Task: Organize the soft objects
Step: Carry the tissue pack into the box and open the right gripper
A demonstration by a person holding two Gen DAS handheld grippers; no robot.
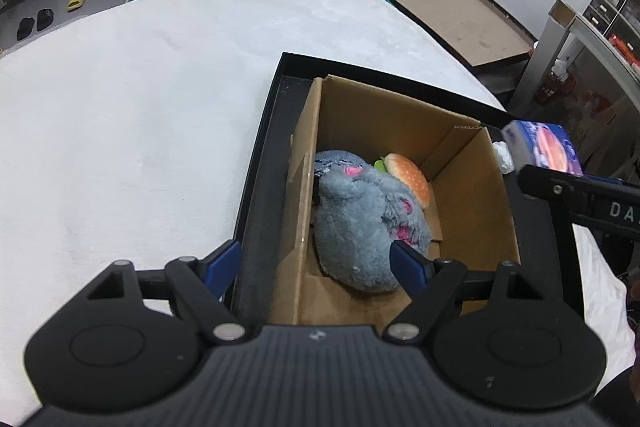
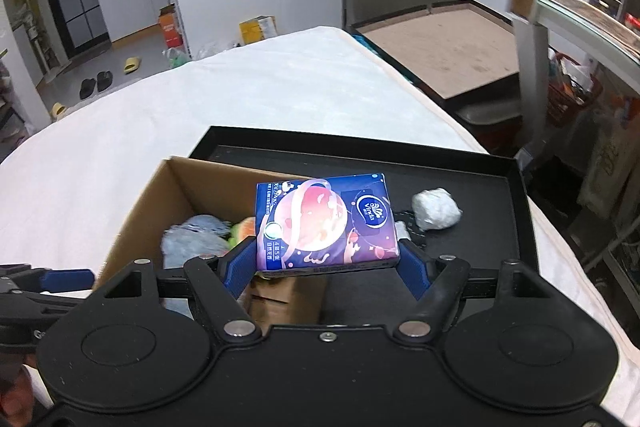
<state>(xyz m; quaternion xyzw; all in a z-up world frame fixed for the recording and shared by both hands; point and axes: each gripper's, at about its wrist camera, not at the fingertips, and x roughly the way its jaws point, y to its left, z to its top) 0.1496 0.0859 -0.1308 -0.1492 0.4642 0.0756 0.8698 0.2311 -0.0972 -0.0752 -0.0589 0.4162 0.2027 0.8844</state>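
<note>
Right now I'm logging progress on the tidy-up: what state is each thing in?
Tissue pack: clamped in the right gripper, held above the box edge.
Left gripper: jaws open, empty.
Cardboard box: open, standing in the black tray.
Grey plush: lying in the box.
Burger toy: in the box, against the plush.
White wad: loose on the tray.

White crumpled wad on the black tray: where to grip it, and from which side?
Grip the crumpled wad across its middle, coming from above with the tongs straddling it. It is a rounded lump lying loose on the flat black tray, apart from the cardboard box, so both sides look free. Probably soft, so it should compress.
</note>
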